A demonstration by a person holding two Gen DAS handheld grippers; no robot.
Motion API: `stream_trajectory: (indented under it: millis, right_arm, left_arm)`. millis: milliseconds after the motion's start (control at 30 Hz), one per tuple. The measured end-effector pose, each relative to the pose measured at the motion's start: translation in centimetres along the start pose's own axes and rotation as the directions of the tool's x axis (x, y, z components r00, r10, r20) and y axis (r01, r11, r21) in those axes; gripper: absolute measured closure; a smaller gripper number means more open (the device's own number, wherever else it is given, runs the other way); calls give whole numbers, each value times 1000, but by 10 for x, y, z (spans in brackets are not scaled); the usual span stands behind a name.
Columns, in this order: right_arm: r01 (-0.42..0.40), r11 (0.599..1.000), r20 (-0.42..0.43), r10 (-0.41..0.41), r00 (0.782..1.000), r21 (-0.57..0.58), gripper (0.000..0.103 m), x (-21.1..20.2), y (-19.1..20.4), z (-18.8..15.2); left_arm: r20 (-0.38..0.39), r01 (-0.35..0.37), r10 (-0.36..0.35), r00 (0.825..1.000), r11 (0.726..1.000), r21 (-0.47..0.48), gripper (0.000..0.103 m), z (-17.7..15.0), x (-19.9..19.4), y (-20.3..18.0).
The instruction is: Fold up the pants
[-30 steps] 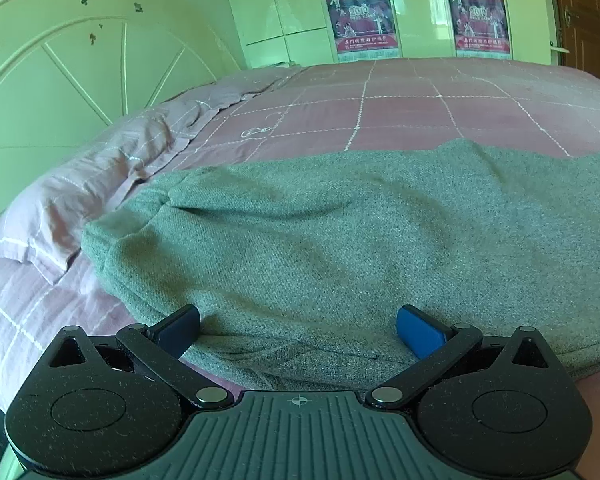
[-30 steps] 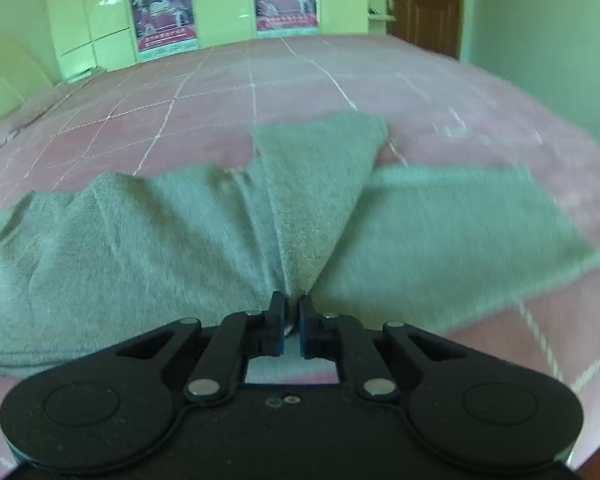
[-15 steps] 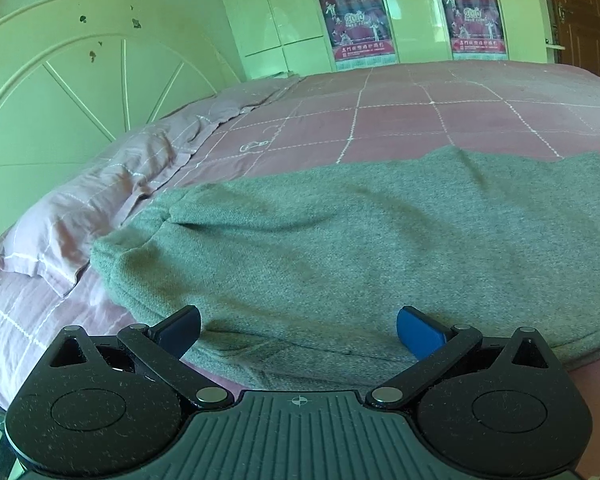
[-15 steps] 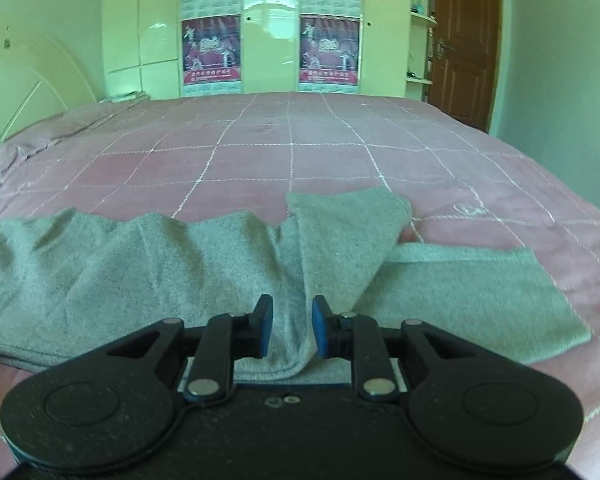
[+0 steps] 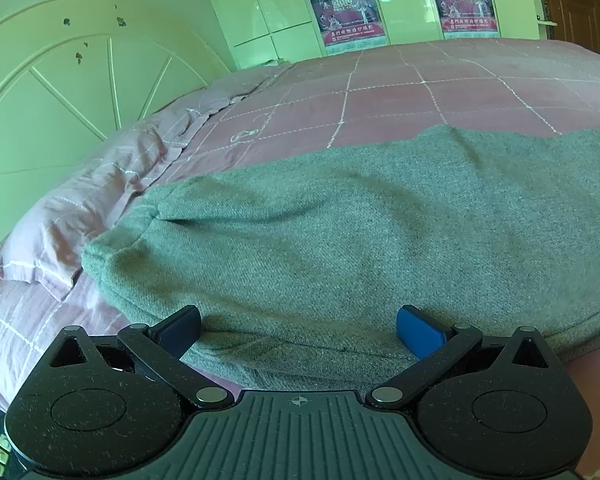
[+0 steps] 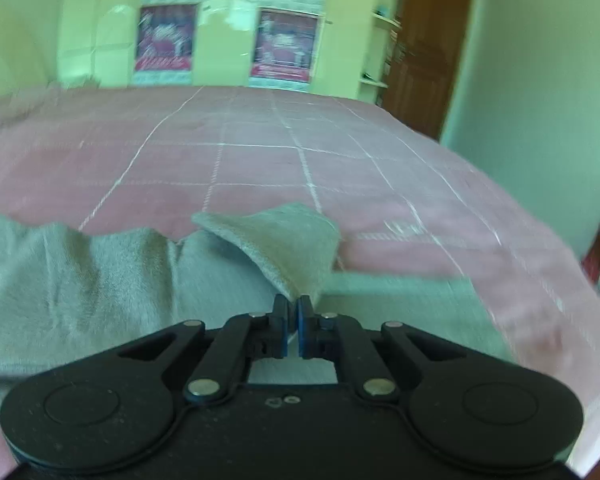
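Grey knit pants (image 5: 360,232) lie across a pink checked bedspread (image 5: 420,92). In the left wrist view their wide end bulges right in front of my left gripper (image 5: 298,320). That gripper is open, its blue pads spread wide at the near hem and not pressing on it. In the right wrist view, which is blurred, my right gripper (image 6: 294,306) is shut on the edge of a pant leg (image 6: 276,240). The leg rises from the tips as a lifted flap. The other leg (image 6: 400,304) lies flat to the right, and the pants' body (image 6: 100,272) spreads left.
A pink pillow (image 5: 92,200) lies left of the pants, against a pale green headboard (image 5: 60,92). Wardrobe doors with posters (image 5: 340,8) stand beyond the bed. A brown door (image 6: 424,48) is at the far right. The bed's right edge (image 6: 540,280) drops off near the flat leg.
My right gripper stood slightly parted half a second ago and has shut again on the leg edge, rising with the flap. The left gripper stays open at the hem.
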State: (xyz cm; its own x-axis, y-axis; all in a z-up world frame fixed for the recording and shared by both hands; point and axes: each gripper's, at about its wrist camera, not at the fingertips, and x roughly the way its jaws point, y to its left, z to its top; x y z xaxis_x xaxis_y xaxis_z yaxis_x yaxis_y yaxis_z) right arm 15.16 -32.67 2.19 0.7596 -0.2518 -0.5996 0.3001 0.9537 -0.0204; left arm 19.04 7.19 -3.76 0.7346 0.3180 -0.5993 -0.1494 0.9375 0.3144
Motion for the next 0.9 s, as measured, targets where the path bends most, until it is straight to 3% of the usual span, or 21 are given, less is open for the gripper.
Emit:
stream_trajectory:
  millis: [100, 167, 300, 333, 467, 600, 633, 667, 700, 733, 800, 867, 900]
  right_arm:
    - [-32, 989, -101, 47, 994, 148, 103, 7, -29, -34]
    - [-50, 985, -95, 66, 993, 163, 103, 7, -32, -40]
    - [-2, 1000, 28, 2, 1000, 6, 65, -9, -11, -20]
    - [8, 999, 52, -6, 999, -53, 62, -9, -3, -16]
    - [43, 953, 86, -17, 996, -300, 63, 10, 32, -1]
    - [102, 845, 101, -57, 993, -525, 64, 38, 70, 7]
    - [119, 800, 106, -70, 992, -588, 64, 46, 80, 9]
    - [142, 752, 104, -97, 990, -643, 67, 56, 89, 8]
    - [143, 730, 91, -111, 990, -669, 96, 65, 93, 11]
    - [131, 746, 73, -110, 991, -653, 103, 71, 92, 18]
    - [95, 833, 61, -74, 995, -545, 103, 70, 80, 43]
    - [52, 933, 132, -5, 991, -357, 103, 47, 53, 73]
    - [35, 964, 185, 15, 983, -264, 103, 31, 37, 83]
  left_arm:
    - [14, -17, 16, 1000, 1000, 26, 0, 0, -5, -4]
    - [22, -20, 20, 1000, 999, 31, 0, -1, -6, -5]
    - [6, 5, -5, 1000, 1000, 15, 0, -2, -1, 0]
    - [2, 11, -11, 1000, 1000, 9, 0, -2, 0, 0]
    - [11, 17, -18, 1000, 1000, 16, 0, -4, 1, -1]
    - [10, 31, -32, 999, 999, 7, 0, -5, 3, 2]
    - [10, 33, -33, 999, 999, 6, 0, -5, 3, 2]
    - [10, 34, -34, 999, 999, 6, 0, -6, 3, 2]
    - [11, 35, -35, 999, 999, 3, 0, -6, 4, 2]
    - [11, 36, -36, 999, 999, -1, 0, -6, 4, 3]
    - [14, 40, -40, 999, 999, -2, 0, -7, 4, 4]
    - [12, 48, -48, 999, 999, -10, 0, -7, 5, 6]
    - [8, 52, -52, 999, 998, -18, 0, -7, 5, 7]
